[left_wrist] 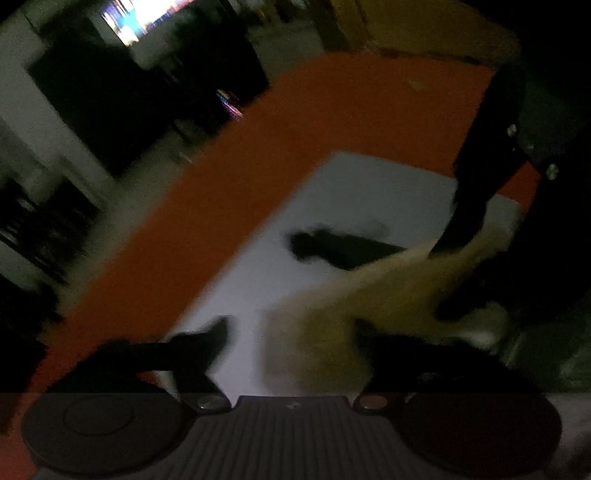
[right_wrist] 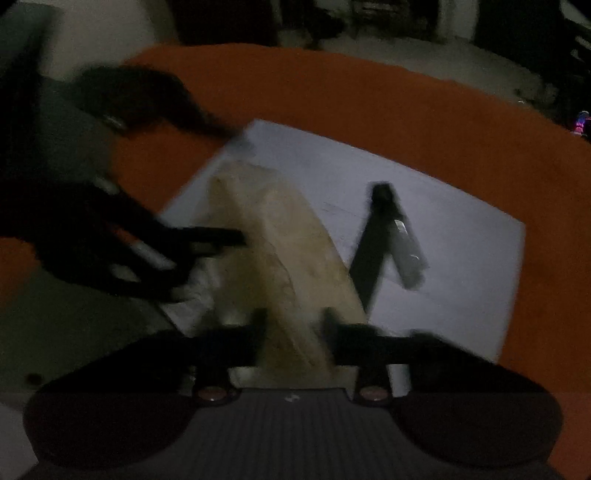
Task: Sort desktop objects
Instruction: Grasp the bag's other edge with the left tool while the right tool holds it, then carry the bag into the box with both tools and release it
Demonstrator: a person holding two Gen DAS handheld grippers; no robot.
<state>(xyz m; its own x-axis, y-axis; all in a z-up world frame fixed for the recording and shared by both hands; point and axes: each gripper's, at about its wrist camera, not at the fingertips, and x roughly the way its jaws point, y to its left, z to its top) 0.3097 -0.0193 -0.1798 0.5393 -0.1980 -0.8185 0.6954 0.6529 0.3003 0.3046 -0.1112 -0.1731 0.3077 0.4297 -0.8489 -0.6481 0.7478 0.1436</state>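
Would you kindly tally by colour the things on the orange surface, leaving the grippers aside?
White: 1, the sheet
Tan: 1, the soft bundle
Black and silver: 1, the folding tool
Total: 3

Dim room, pale floor [left_wrist: 155, 162], dark furniture [left_wrist: 110, 103], glowing screen [left_wrist: 147, 14]

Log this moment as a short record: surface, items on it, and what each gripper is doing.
surface: orange table with a white sheet on it
items: tan cloth-like item; black folding tool lying open on the sheet
right gripper: shut on the tan item
left gripper: jaws apart, tan item between them; grip unclear
image quality: dark, blurred
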